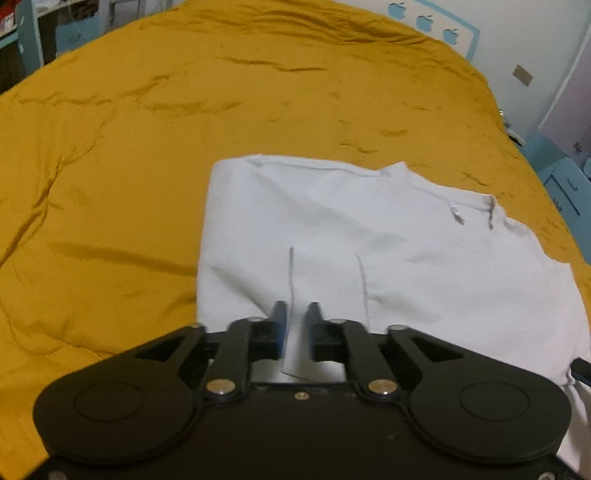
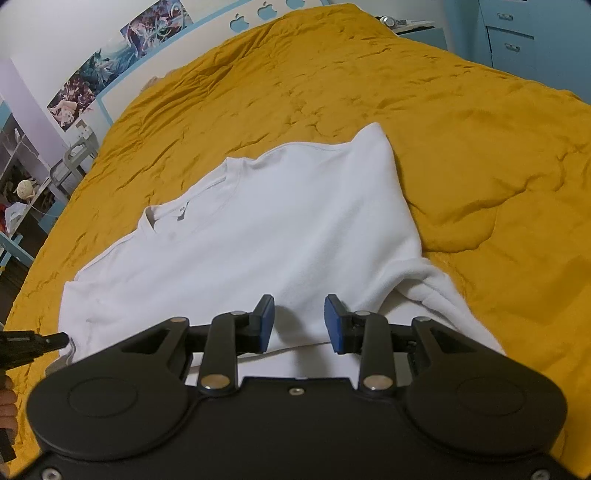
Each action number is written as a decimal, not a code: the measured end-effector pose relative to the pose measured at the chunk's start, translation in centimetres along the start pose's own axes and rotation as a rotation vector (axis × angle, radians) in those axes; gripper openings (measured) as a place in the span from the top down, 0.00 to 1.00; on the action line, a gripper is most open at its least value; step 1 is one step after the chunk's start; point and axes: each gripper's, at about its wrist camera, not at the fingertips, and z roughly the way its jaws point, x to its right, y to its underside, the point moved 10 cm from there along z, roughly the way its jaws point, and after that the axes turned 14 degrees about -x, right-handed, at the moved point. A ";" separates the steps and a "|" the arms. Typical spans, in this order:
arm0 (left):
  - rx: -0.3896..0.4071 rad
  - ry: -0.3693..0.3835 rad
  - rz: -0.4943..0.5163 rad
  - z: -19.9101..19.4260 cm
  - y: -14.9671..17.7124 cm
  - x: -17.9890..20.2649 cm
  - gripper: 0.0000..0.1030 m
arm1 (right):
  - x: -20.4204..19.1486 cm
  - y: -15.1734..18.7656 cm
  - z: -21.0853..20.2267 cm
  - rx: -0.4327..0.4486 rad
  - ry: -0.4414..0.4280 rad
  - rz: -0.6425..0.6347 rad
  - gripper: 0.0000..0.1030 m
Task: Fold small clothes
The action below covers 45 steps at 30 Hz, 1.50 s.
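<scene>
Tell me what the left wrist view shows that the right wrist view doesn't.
Only the left wrist view: the left claw nearly shut, with a fold of the white shirt's hem between its pads.

Only the right wrist view: the right claw with a clear gap over the hem, the posters, a blue drawer unit.

Both: the shirt, partly folded, on the yellow bedspread and the apple-cutout headboard.

1. The mustard-yellow quilted bedcover (image 1: 129,166) lies wide and bare to the left of, and beyond, the white cotton T-shirt (image 1: 332,229): free passage there.
2. The shirt lies low and flat, so nothing rises from it.
3. Far side: a white headboard with blue apple cut-outs (image 2: 255,14) closes off the bed.
4. Blue drawer units (image 2: 513,33) flank the far right corner.
</scene>
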 end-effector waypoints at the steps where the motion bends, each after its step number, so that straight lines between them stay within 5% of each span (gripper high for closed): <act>1: -0.004 0.012 -0.016 0.2 -0.1 -0.2 0.85 | 0.1 0.0 0.1 0.000 0.000 -0.002 0.69; 6: -0.044 0.093 -0.049 1.5 -0.1 0.4 0.65 | 0.6 0.1 0.4 -0.004 -0.008 0.002 0.69; 11: -0.003 -0.017 0.021 1.1 -0.4 0.7 0.61 | 0.7 0.2 0.6 -0.009 -0.012 -0.002 0.69; 13: -0.032 0.034 -0.021 1.4 -0.3 0.2 0.62 | 0.8 0.2 0.8 -0.009 -0.011 -0.009 0.70; 16: -0.072 0.124 -0.087 2.0 -0.3 -0.2 0.90 | 0.9 0.2 1.0 -0.008 -0.013 -0.006 0.70; 23: -0.022 0.128 -0.088 1.6 -0.1 0.4 0.96 | 0.8 0.3 1.2 -0.012 -0.008 -0.004 0.70; 32: 0.137 0.170 -0.094 -4.5 -1.4 0.4 0.98 | 0.7 0.1 1.0 -0.010 -0.007 -0.008 0.70; 35: 0.182 0.126 -0.101 -5.7 -1.7 -0.8 0.98 | 0.6 0.3 0.9 -0.009 -0.009 -0.012 0.70; 37: 0.122 0.143 -0.119 -4.2 -1.2 -1.7 0.98 | 0.7 0.4 0.9 -0.011 -0.006 -0.013 0.70; 40: 0.025 0.057 -0.057 -0.2 0.4 -2.2 0.98 | 0.9 0.4 1.4 -0.020 0.005 -0.009 0.70; 45: -0.006 -0.034 -0.022 2.0 0.5 -2.0 0.87 | 1.1 0.4 1.8 -0.033 0.023 -0.008 0.70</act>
